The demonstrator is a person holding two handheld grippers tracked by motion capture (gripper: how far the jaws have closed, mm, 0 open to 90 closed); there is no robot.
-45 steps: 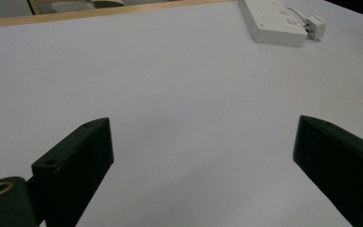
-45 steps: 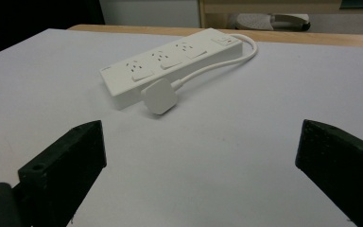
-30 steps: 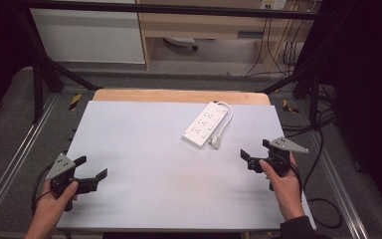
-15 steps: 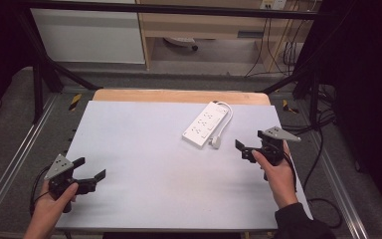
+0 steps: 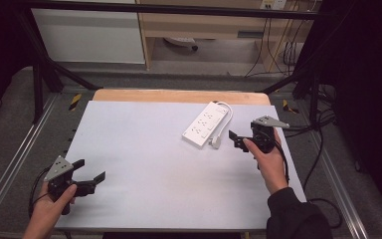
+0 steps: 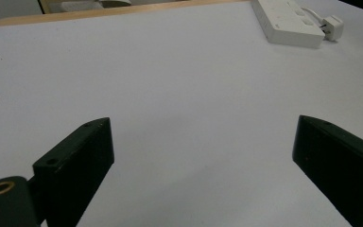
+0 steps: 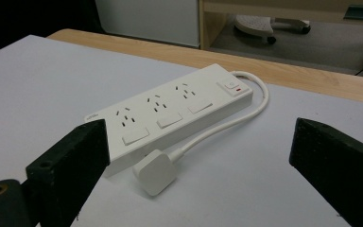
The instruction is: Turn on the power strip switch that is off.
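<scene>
My right gripper (image 5: 235, 139) is spread wide, closing in on the plug (image 7: 154, 177) beside the power strip (image 7: 170, 116); I'd straddle it squarely first. Left gripper (image 5: 90, 175) is spread too.

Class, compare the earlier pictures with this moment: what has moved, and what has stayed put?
The right tool moved forward and inward toward the plug of the power strip, jaws open, holding nothing. The left tool stayed open at the near left; the power strip did not move.

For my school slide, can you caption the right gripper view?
Open right gripper faces a white power strip and its plug on the table.
</scene>
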